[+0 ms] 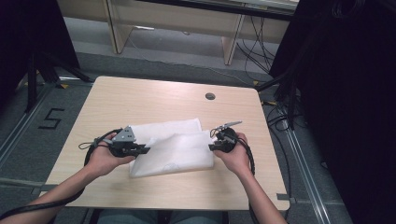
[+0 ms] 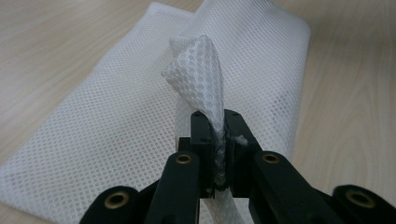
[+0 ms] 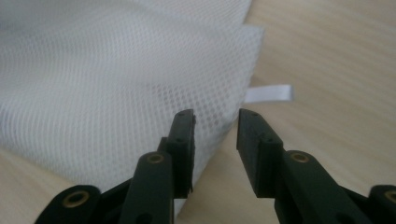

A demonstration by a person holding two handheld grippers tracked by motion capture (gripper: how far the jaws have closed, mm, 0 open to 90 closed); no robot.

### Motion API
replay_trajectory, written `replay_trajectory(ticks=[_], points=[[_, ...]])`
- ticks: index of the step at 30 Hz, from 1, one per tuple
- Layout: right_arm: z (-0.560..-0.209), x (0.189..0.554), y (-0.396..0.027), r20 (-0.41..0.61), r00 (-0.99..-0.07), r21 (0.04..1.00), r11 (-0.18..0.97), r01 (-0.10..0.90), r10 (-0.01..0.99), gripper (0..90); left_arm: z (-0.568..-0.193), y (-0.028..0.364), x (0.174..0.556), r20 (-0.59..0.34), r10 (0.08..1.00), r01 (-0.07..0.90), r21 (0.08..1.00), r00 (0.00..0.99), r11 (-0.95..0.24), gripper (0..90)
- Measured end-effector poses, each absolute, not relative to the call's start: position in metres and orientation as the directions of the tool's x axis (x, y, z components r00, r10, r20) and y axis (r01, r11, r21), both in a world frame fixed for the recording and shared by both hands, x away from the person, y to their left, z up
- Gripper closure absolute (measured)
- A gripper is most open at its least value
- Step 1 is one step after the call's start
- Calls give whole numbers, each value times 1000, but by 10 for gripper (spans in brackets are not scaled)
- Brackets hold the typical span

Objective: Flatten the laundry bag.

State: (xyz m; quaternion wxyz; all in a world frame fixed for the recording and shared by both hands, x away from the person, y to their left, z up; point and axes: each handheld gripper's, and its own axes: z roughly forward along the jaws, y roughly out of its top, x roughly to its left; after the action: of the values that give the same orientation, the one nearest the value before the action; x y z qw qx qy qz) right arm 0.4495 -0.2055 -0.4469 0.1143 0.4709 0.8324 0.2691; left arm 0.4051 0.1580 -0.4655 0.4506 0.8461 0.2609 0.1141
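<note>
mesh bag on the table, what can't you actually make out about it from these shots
- High view: the faint mark on the white mesh bag is too small to read.
- Left gripper view: the left gripper is shut on a pinched fold; the fabric between the pads is hidden by the jaws.
- Right gripper view: the right gripper stands open at the bag's edge; the white ribbon tab is blurred, any print unreadable.
- Every view: the folded layers hide the bag's opening or zip.

Left gripper [image 2: 219, 140] jaws pinch white mesh cloth [image 2: 196, 79] on table [image 2: 56, 42].
</note>
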Motion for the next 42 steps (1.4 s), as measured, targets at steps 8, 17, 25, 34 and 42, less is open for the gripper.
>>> replay_trajectory(ticks=[8, 17, 25, 34, 42], points=[[-446, 483, -168, 103, -599, 571, 446, 689, 794, 569, -485, 149, 399, -83, 477, 364, 762, 875, -535, 836], [-461, 506, -126, 135, -636, 535, 484, 693, 760, 511, -489, 144, 400, -62, 445, 342, 735, 894, -586, 836], [-472, 517, -109, 126, -647, 525, 503, 687, 752, 488, -493, 144, 402, -70, 445, 351, 726, 893, -591, 835], [-491, 517, -96, 68, -675, 509, 557, 656, 734, 517, -495, 144, 404, -68, 452, 358, 718, 890, -597, 834], [-491, 512, -92, 27, -690, 510, 584, 631, 723, 690, -496, 145, 406, -58, 448, 350, 717, 892, -603, 834]])
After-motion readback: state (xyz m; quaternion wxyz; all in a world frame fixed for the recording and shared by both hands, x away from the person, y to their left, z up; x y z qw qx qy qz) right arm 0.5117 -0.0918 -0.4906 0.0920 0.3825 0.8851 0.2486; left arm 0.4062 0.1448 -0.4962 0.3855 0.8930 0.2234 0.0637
